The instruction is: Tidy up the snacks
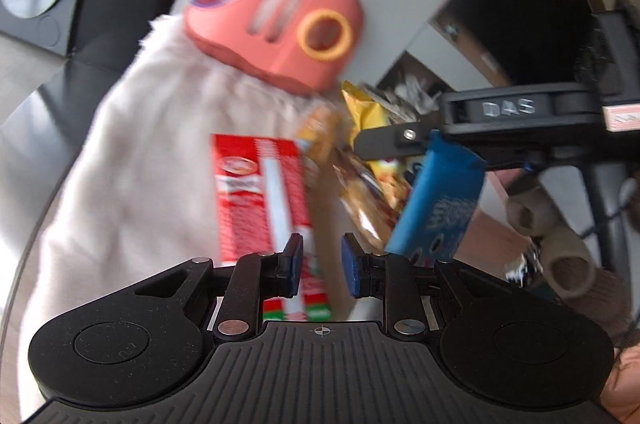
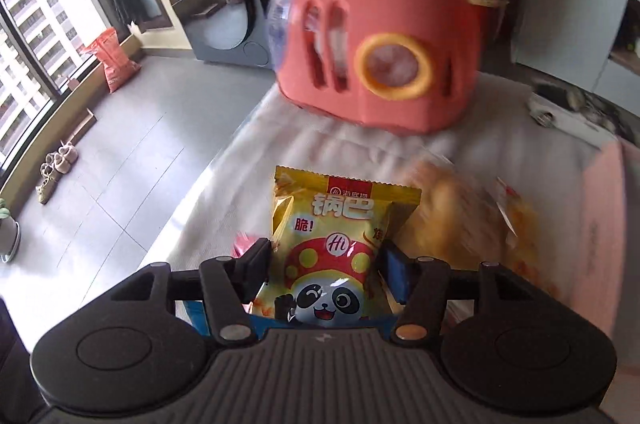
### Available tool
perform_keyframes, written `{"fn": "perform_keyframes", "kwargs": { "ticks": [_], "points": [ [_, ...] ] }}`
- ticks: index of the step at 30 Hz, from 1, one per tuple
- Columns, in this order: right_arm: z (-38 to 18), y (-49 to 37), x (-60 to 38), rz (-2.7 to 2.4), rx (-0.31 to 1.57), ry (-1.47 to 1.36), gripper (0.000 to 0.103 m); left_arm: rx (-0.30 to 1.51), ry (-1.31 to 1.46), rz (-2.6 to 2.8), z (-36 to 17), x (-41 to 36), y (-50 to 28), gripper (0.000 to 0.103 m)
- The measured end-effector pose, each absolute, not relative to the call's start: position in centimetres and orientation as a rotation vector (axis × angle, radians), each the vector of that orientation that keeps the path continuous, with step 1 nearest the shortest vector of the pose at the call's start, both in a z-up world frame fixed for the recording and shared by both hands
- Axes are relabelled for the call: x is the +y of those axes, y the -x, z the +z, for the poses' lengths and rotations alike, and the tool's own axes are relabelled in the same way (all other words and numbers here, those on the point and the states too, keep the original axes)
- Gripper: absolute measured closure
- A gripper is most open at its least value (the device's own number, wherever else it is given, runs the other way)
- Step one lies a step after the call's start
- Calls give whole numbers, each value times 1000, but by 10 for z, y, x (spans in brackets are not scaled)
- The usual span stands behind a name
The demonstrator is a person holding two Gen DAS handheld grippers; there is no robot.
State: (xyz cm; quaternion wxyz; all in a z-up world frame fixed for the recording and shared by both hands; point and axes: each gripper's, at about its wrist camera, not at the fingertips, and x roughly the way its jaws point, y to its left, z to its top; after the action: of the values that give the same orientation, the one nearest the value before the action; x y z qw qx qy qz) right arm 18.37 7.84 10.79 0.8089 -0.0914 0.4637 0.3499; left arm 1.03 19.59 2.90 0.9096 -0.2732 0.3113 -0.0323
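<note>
Two views. Left wrist: the left tongs (image 1: 321, 264) stand spread and empty above a red snack box (image 1: 264, 200) on the white-covered tabletop (image 1: 132, 144); the right tongs (image 1: 416, 144) grip a blue packet (image 1: 436, 208) with a yellow bag. A pink carrier (image 1: 280, 12) stands behind.

Right wrist: the right tongs (image 2: 326, 272) pinch the yellow panda bag (image 2: 332, 248), blue showing beneath, short of the carrier (image 2: 380, 44).

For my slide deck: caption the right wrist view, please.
Right claw grips a yellow panda snack bag before a pink carrier case.
</note>
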Motion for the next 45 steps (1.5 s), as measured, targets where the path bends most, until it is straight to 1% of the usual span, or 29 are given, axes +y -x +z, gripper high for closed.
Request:
{"fn": "perform_keyframes", "kwargs": {
  "ticks": [5, 10, 14, 18, 23, 25, 27, 35, 41, 45],
  "points": [
    [112, -171, -1, 705, 967, 74, 44, 658, 489, -115, 38, 159, -15, 80],
    [121, -159, -73, 639, 912, 0, 45, 686, 435, -98, 43, 148, -8, 79],
    [102, -150, -110, 559, 909, 28, 45, 702, 444, -72, 43, 151, -6, 79],
    [71, -136, -136, 525, 935, 70, 45, 668, 472, -31, 48, 158, -4, 79],
    [35, -117, -145, 477, 915, 167, 45, 699, 476, -3, 48, 160, 3, 79],
    [26, -113, -144, 461, 897, 208, 40, 753, 474, -22, 44, 156, 7, 79],
    [21, -106, -144, 453, 861, 221, 26, 816, 487, -50, 38, 152, 12, 79],
    [23, -98, -143, 592, 862, 116, 23, 930, 582, -103, 22, 137, 33, 78],
    [21, -88, -140, 588, 845, 108, 23, 873, 538, -157, 20, 109, -2, 78],
    [21, -82, -141, 578, 833, 123, 23, 849, 403, -134, 25, 84, -24, 78]
  ]
}}
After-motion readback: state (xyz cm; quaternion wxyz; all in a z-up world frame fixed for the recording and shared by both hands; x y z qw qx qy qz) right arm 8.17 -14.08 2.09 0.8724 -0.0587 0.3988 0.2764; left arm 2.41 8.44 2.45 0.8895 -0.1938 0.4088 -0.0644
